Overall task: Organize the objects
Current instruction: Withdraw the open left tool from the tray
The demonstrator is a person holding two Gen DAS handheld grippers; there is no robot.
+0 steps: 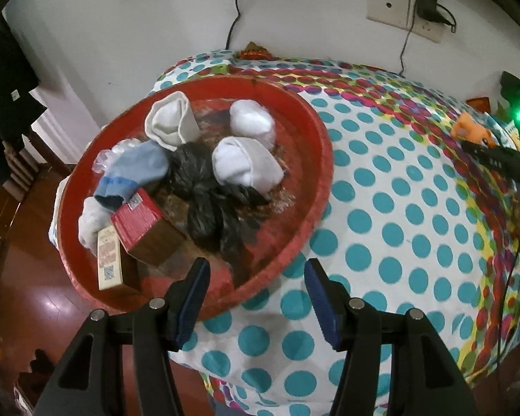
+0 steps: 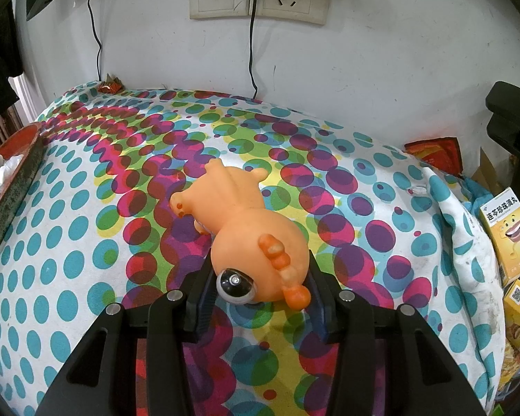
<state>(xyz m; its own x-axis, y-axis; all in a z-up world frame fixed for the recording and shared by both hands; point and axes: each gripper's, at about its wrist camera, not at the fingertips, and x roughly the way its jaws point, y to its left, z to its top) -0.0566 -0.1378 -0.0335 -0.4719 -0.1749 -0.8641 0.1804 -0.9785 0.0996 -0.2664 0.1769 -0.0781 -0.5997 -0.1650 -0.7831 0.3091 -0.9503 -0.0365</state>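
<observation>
Right gripper [image 2: 261, 298] clamps orange toy [image 2: 249, 228] by its head; body's long axis runs toward 11 o'clock. Red basin [image 2: 15, 170] sits at 9 o'clock. Left gripper [image 1: 256, 298] wide, empty, over basin's near rim.

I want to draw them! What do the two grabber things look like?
Both look alike. The left gripper and the right gripper each have chunky black plastic arms shaped like open triangles, small round silver bolts on top, and two fingers lined with ridged dark blue pads.

Orange toy [image 2: 249, 239], red basin [image 1: 315, 187] (perhaps rust-stained), teal-dotted cloth [image 1: 398, 225].
</observation>
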